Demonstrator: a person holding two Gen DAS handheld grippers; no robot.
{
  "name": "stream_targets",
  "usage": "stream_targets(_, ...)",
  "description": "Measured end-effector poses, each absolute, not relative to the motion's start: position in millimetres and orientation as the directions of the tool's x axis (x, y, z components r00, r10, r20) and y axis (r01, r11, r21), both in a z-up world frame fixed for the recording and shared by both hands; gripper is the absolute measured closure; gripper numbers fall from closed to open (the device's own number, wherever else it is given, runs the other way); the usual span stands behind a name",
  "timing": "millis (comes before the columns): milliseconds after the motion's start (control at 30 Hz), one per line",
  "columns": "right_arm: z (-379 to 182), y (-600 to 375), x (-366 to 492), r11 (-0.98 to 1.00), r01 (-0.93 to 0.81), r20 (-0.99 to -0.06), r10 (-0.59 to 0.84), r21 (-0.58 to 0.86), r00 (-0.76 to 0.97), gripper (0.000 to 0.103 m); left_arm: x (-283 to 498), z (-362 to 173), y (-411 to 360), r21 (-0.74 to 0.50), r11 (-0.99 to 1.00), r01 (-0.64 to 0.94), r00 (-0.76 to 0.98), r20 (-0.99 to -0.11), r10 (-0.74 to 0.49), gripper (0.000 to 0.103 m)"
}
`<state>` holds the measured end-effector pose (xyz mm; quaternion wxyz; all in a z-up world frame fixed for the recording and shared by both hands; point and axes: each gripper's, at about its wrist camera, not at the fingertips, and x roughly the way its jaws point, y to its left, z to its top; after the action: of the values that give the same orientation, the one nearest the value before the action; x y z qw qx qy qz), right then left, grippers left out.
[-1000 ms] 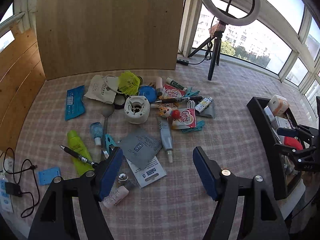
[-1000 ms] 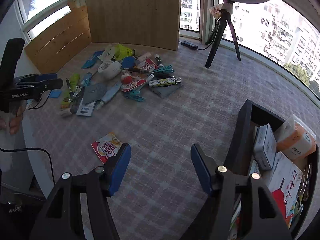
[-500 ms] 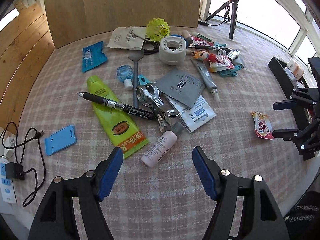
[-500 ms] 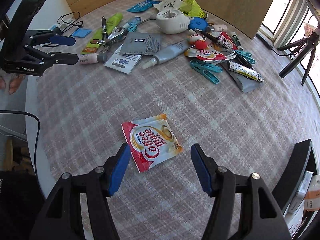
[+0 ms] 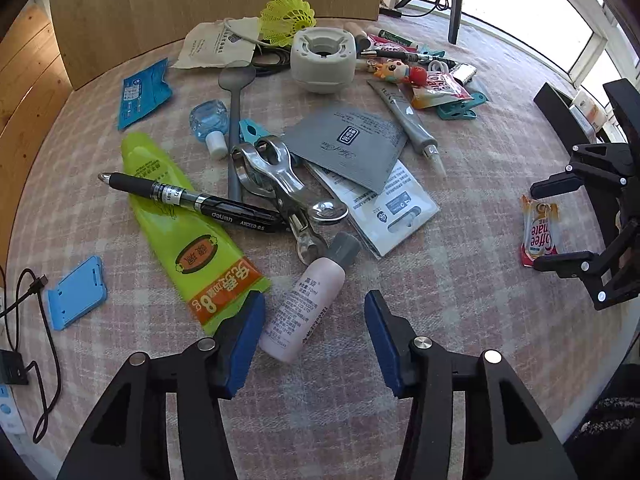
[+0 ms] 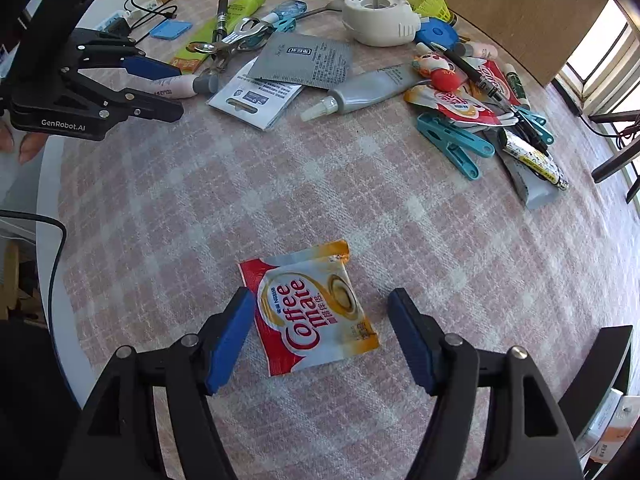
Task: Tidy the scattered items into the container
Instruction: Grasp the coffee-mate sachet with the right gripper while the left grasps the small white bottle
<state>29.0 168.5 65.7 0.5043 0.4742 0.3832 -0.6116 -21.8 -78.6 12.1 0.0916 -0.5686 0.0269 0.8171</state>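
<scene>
My left gripper (image 5: pixel 314 316) is open, its blue pads on either side of the bottom end of a small pink bottle (image 5: pixel 308 300) with a grey cap lying on the checked cloth. My right gripper (image 6: pixel 320 320) is open low over a red and white Coffee mate sachet (image 6: pixel 312 308), one pad on each side of it. The sachet also shows in the left wrist view (image 5: pixel 540 228) between the right gripper's fingers (image 5: pixel 560 224). The black container (image 6: pixel 608 364) sits at the right edge, partly hidden.
A pile of items lies beyond: green tube (image 5: pixel 180 220), black pen (image 5: pixel 192 200), metal clip (image 5: pixel 276 176), grey pouch (image 5: pixel 352 140), white round holder (image 5: pixel 322 58), yellow shuttlecock (image 5: pixel 286 16), teal clips (image 6: pixel 452 144), grey tube (image 6: pixel 360 92). A blue stand (image 5: pixel 76 292) and cable (image 5: pixel 36 292) lie left.
Both grippers have come down and forward. The left one now straddles the pink bottle; the right one now straddles the Coffee mate sachet. Both stay open.
</scene>
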Motion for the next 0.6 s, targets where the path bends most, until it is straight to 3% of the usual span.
stream_targets(100,65.8,164.4,28.4,-0.200,0.980,-0.968,-0.246,0.003,-0.047,0.038,-21.7,12.6,-81.8,-0.075,-0.982,-0.171,-0.343,-0.930,0.131,0.063)
stream_targets(200,68.7,154.2,40.2,-0.213,0.977,-0.968,-0.245,-0.007,-0.061,0.059,-20.3,13.7,-84.6,-0.094,-0.983,-0.159,-0.341,-0.929,0.144,0.083)
stream_targets(233,68.7,153.5,41.2,-0.222,0.975,-0.968,-0.242,-0.008,-0.064,0.063,-19.3,13.8,-84.6,-0.100,-0.982,-0.159,-0.339,-0.929,0.150,0.085)
stream_targets(600,85.9,205.8,20.1,-0.356,0.931,-0.946,-0.322,0.084,-0.038,0.098,-2.9,22.3,-79.4,-0.148,-0.981,-0.129,-0.360,-0.914,0.186,0.085)
